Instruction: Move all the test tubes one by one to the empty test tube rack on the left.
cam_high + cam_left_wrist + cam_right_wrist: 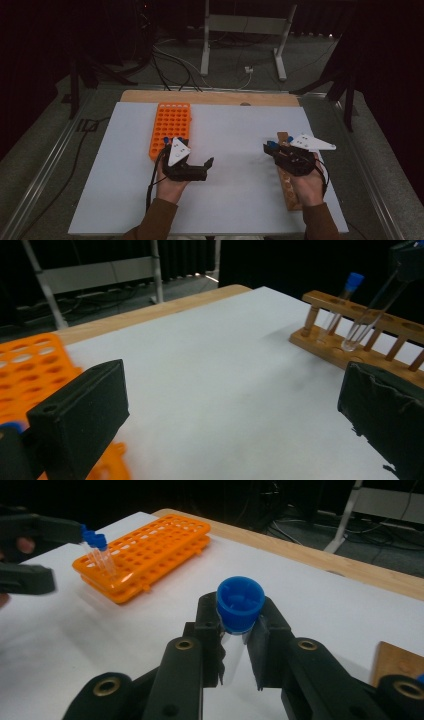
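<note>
A white sheet (235,165) covers most of a wooden table (210,97), whose bare wood shows as a strip along the far edge. Beyond it lies a grey floor (310,60) crossed by loose cables (175,65), with the metal legs of a stand (205,45) rising into a dark, unlit room. An orange rack (171,127) full of round holes lies flat on the sheet at the far left, and a wooden rack (360,335) stands along the sheet's right edge; in the left gripper view it holds one tube with a blue cap (354,281) in an end hole. The right gripper (240,630) is over the wooden rack's far end, its jaws clamped on a clear tube just under its blue cap (240,602); the left gripper view shows this tube (367,317) slanting down so that its tip is at one of the rack's holes. The left gripper (200,167) hovers over the sheet just beside the near end of the orange rack, its jaws wide apart with nothing between them. Two more blue-capped tubes (100,552) stand in the orange rack's near corner.
</note>
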Available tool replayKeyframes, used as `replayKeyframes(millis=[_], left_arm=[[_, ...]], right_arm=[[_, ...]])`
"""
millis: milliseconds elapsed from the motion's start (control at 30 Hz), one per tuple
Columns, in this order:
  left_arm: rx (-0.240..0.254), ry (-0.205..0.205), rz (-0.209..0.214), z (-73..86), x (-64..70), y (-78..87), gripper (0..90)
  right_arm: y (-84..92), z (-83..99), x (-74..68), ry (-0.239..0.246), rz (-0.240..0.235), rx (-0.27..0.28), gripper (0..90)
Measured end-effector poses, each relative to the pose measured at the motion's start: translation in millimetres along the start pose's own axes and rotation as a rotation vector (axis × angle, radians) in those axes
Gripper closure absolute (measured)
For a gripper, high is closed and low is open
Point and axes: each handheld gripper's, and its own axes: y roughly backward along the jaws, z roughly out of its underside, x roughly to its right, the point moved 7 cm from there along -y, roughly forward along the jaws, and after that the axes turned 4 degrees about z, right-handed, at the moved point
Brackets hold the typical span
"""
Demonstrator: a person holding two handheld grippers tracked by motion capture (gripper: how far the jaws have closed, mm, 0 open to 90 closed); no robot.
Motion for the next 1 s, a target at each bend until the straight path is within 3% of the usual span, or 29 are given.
replayKeyframes(millis=[633,1000], left_arm=[[-0.032,-0.039,0.116,-1.1,46.1,-42.3,1.7],[-0.041,-0.077,0.191,-1.4,70.1,-56.2,18.7]], right_arm=[[-10.3,2.6,-21.7,0.009,-0.059,-0.023,76.9],[-17.7,6.1,-36.3,0.015,-0.11,-0.044,76.9]])
